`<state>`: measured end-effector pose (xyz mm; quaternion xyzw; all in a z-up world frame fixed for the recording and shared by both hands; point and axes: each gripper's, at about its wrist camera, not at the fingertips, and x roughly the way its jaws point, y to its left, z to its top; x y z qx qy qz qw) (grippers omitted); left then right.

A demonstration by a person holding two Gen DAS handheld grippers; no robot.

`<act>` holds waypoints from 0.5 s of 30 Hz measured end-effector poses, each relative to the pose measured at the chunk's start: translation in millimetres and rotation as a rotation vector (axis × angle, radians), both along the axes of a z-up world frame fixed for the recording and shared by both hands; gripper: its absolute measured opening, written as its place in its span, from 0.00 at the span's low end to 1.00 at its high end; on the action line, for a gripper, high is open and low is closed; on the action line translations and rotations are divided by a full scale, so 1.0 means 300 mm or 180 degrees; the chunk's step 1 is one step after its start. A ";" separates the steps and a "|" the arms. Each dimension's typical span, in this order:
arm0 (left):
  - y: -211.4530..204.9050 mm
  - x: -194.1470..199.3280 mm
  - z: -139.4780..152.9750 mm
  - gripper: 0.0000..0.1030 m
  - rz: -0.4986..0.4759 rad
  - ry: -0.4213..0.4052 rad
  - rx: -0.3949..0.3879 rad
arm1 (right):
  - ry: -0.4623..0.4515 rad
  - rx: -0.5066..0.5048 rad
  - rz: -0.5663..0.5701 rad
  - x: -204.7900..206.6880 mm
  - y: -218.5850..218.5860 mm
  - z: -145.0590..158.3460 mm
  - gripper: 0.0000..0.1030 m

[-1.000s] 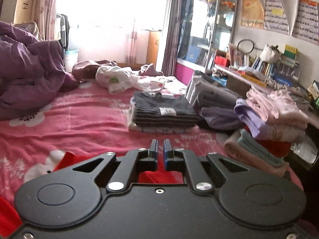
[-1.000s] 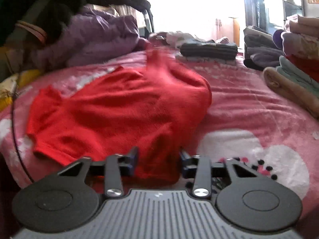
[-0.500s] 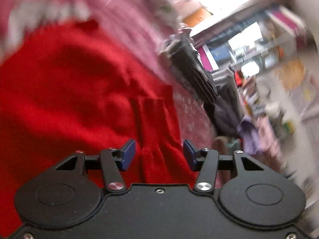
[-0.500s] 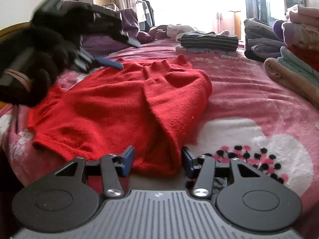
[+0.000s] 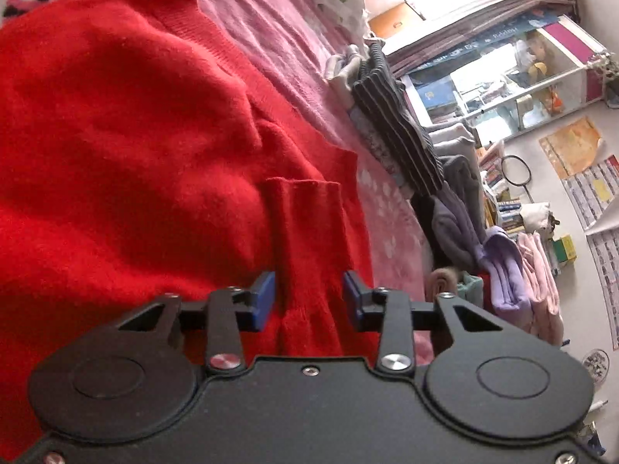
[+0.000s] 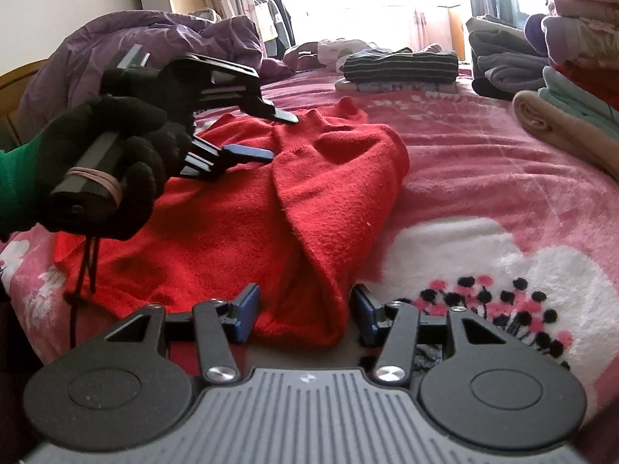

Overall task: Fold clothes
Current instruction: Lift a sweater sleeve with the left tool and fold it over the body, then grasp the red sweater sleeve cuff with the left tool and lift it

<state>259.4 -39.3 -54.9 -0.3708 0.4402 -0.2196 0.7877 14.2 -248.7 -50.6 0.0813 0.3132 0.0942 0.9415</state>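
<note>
**Both grippers set at the red sweater, ready to lift a fold**

The red sweater [image 6: 240,212] lay on the pink bedspread [image 6: 464,178], partly folded: its right side had been turned over onto the body, leaving a long slanting fold edge down the middle.

The left gripper [image 5: 308,295], held in a black-gloved hand [image 6: 104,170], sat at the far end of the sweater with its wrist rolled on its side. A ribbed cuff [image 5: 305,208] lay between its blue pads [image 5: 263,297]. The jaws had just been closing, yet a gap showed on each side of the cuff, so the fingers were apart and not pinching.

The right gripper [image 6: 305,315] rested at the near hem. Its fingers stood spread on either side of the folded corner, with cloth between them but not clamped.

The step in hand looked like taking hold at two ends before the next fold. The next move would call for both pairs of fingers to close on the knit, catching all layers, then lifting together so the earlier fold stays flat.

A stack of striped clothes [image 6: 402,67] sat well apart at the far side of the bed.
</note>
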 end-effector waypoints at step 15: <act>-0.053 -0.054 0.253 0.01 -0.0165 -0.0953 0.0653 | -0.0098 -0.0100 -0.0017 -0.019 0.017 0.009 0.52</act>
